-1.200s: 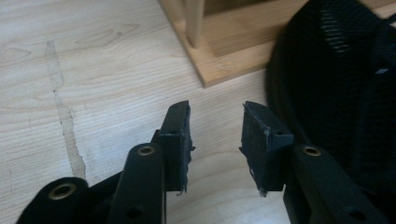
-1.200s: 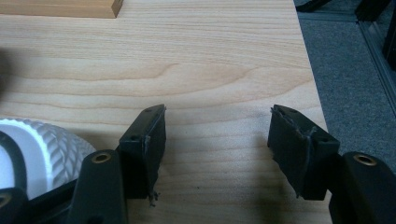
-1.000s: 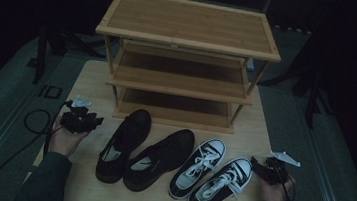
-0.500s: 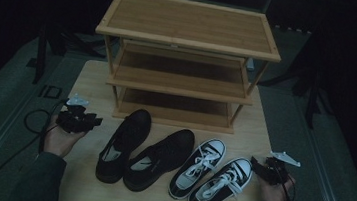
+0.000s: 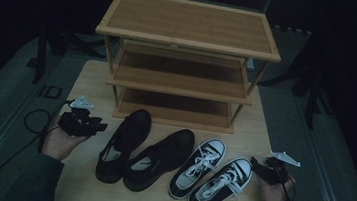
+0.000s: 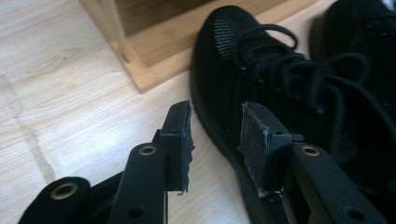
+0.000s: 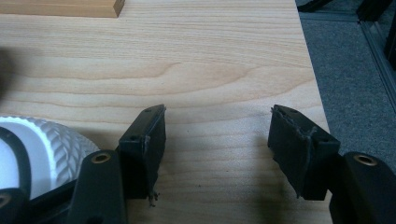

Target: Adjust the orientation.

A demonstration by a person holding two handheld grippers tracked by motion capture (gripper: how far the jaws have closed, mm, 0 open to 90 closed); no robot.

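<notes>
Dark rm, wood table [image 5: 93, 79], bamboo rack [image 5: 188, 36]

A dim recording room staged as a home entryway: a three-tier bamboo shoe rack [image 5: 185, 61] on a small pale wooden surface [image 5: 88, 78], grey carpet [image 5: 11, 93] and dark stands [image 5: 313, 89] around it.

A pale wooden worktop [image 5: 92, 86] is carrying a three-tier bamboo rack [image 5: 186, 56] at its far side. In front of the rack, four shoes are lying side by side: two black shoes [image 5: 143, 149] left, two black-and-white sneakers [image 5: 211, 174] right.
</notes>
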